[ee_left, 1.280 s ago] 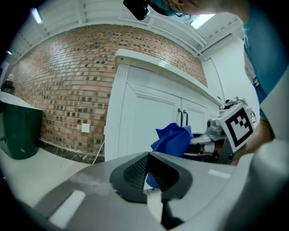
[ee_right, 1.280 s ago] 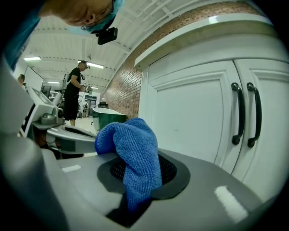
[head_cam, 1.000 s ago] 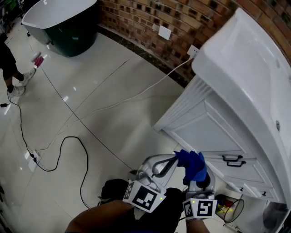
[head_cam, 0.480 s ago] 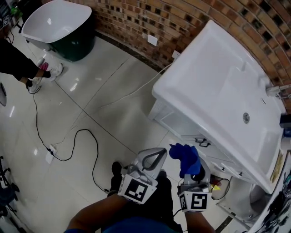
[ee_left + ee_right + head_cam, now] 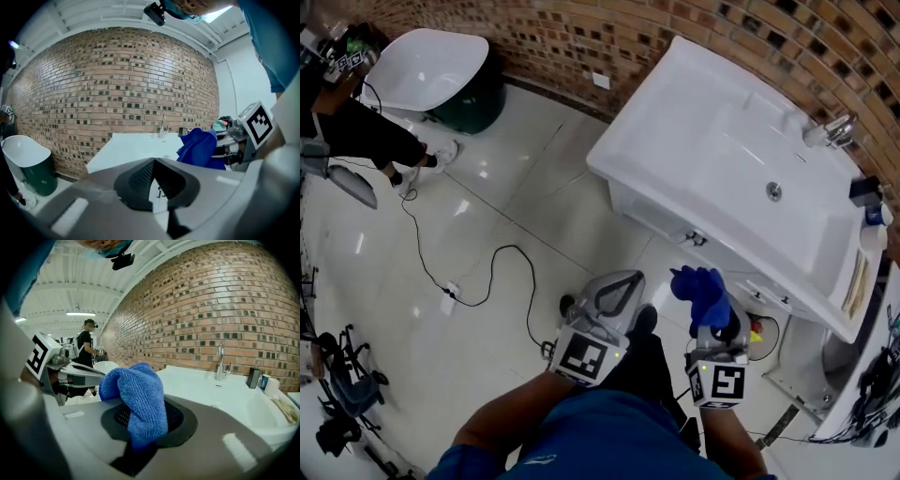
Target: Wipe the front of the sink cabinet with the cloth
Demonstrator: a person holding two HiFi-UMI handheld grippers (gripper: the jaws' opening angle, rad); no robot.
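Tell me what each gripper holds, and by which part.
Right gripper: blue knitted cloth, pinched at one end, the rest bunched beyond the fingers. Left gripper: shut, holding nothing.

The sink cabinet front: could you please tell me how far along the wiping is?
Done: the blue cloth is clamped in the right gripper. In hand: it is held up short of the sink cabinet front, not touching it; the left gripper is shut and empty. Left: apparently all the wiping.

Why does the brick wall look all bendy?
In the left gripper view and right gripper view, the wide-angle lens bows the brick wall and blackens the corners; in the head view the shiny floor shows pale glare.
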